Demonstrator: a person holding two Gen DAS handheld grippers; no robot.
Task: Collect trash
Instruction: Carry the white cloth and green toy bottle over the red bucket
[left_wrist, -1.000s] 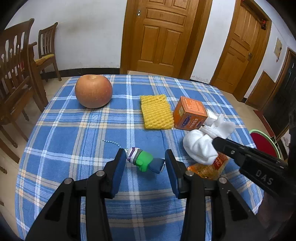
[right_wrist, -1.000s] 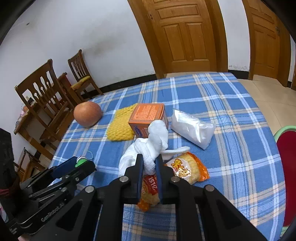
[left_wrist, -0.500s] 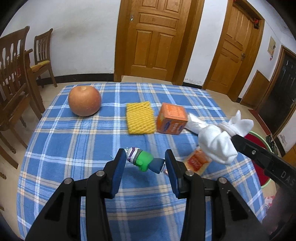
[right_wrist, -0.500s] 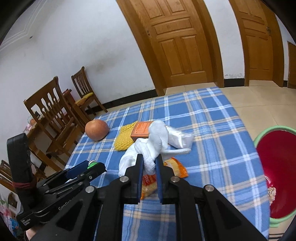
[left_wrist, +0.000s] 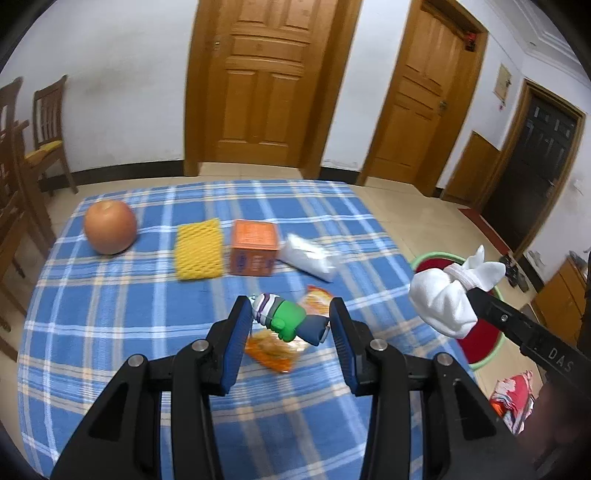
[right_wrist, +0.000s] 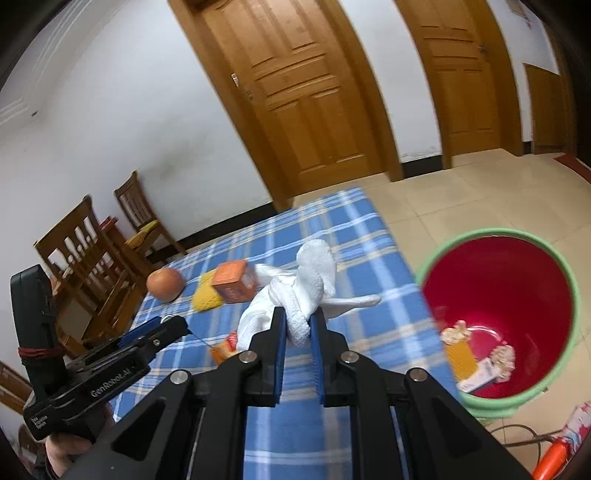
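Right tongs (right_wrist: 297, 325) clamped on the knotted white cloth (right_wrist: 314, 273) beside the red bin (right_wrist: 495, 314) holding scraps, left tongs (left_wrist: 290, 321) gripping a small toy (left_wrist: 286, 317), wrapper (left_wrist: 275, 349), box (left_wrist: 254, 253) left on tabletop (left_wrist: 110, 332) beyond.

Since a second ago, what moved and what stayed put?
Both grippers lifted off the table with their loads. The right gripper, shut on the white cloth bundle, carried it toward the red bucket. The left gripper kept hold of the green toy. The apple, yellow net, orange box and snack packet stayed put.
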